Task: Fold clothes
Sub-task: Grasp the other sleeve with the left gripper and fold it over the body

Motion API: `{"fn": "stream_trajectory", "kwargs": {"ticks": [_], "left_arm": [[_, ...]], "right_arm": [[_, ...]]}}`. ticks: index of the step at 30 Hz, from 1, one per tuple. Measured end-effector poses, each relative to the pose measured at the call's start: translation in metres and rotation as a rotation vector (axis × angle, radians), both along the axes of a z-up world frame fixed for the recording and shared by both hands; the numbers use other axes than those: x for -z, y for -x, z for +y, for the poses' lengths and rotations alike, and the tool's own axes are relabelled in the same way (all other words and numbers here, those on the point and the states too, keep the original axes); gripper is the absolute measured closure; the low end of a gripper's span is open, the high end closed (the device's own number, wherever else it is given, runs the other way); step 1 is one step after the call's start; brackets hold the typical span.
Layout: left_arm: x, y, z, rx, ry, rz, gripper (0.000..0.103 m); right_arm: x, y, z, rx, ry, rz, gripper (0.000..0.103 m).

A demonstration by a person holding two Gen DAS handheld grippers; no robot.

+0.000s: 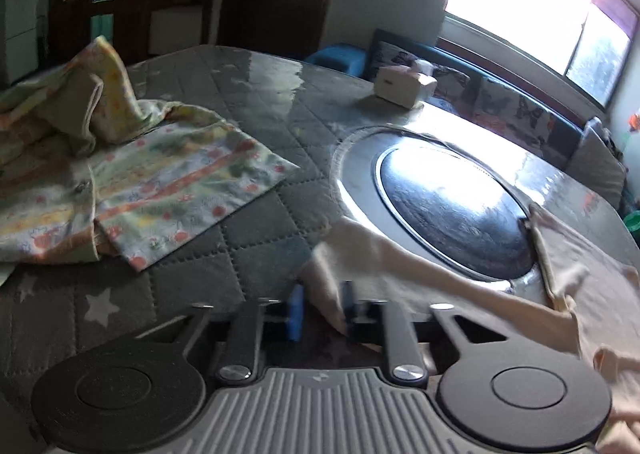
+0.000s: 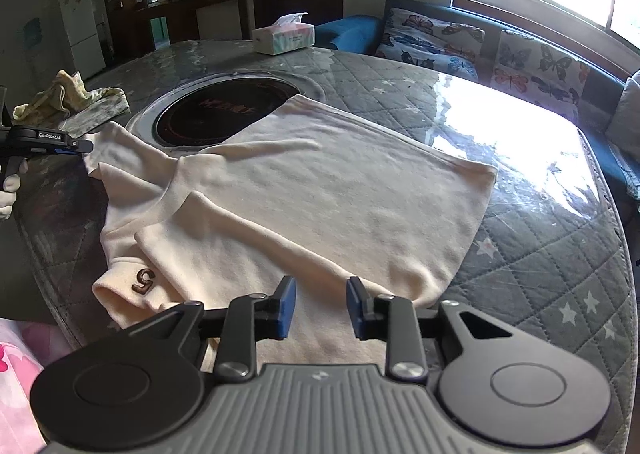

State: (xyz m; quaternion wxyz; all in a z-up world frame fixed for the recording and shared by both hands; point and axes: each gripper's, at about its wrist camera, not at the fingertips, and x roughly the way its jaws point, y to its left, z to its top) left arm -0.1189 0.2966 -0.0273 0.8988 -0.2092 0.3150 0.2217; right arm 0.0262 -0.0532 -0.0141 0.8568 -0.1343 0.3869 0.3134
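here, at the far left of the table lies a printed garment, crumpled at its upper end and spread flatter toward the middle; it is not folded. next comes the left gripper, its fingers apart around the edge of the cream shirt's left sleeve. the cloth sits between the pads, but the picture is blurred there and i cannot tell whether they press it. the inset dark hob sits in the table's middle, and the shirt lies partly over its rim. the shirt is spread mostly flat, with one sleeve laid across the body and a brown "5" showing on the near cuff, so by my reading folding is partly along: one sleeve is in, and the left sleeve and the body are still to be folded. the right gripper hovers over the shirt's near edge, fingers well apart and holding nothing.

the right wrist view shows the whole shirt, the tissue box, and the left gripper from the side at the sleeve tip. the left wrist view alone shows the printed garment's pattern and spread, and the sleeve cloth between its own fingers.
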Motion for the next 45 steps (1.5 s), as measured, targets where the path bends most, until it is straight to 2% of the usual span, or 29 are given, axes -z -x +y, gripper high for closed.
{"fn": "stream_trajectory", "kwargs": {"ticks": [3,6,13,18,22,26,32,36,39,45], "left_arm": [[-0.015,0.003,-0.003,0.017,0.012,-0.079,0.098],[-0.042,-0.002,-0.017,0.099,0.016,-0.177,0.098],[-0.103,-0.035,-0.089,0.404,0.028,-0.354,0.098],[-0.123,-0.055,-0.154,0.652,0.085,-0.433,0.098],[-0.114,-0.068,-0.199,0.807,0.127,-0.413,0.098],[-0.087,-0.079,-0.235,0.918,0.170,-0.323,0.098],[-0.041,-0.091,-0.265,0.980,0.233,-0.187,0.096],[-0.032,-0.088,-0.262,1.042,0.242,-0.147,0.090],[-0.030,-0.079,-0.244,1.039,0.201,-0.143,0.089],[-0.010,-0.097,-0.189,0.838,0.172,-0.076,0.091]], "right_arm": [[-0.002,0.002,-0.002,0.003,-0.007,-0.007,0.076],[-0.005,0.004,-0.004,0.001,-0.018,-0.019,0.076],[-0.011,0.008,-0.011,0.012,-0.046,-0.046,0.076],[-0.013,0.011,-0.022,0.039,-0.056,-0.059,0.076],[-0.012,0.013,-0.033,0.069,-0.056,-0.057,0.076],[-0.010,0.013,-0.041,0.089,-0.054,-0.049,0.076],[-0.007,0.011,-0.046,0.113,-0.050,-0.036,0.076],[-0.010,0.010,-0.046,0.121,-0.058,-0.045,0.076],[-0.013,0.008,-0.044,0.120,-0.065,-0.054,0.076],[-0.007,0.003,-0.030,0.076,-0.063,-0.033,0.076]]}}
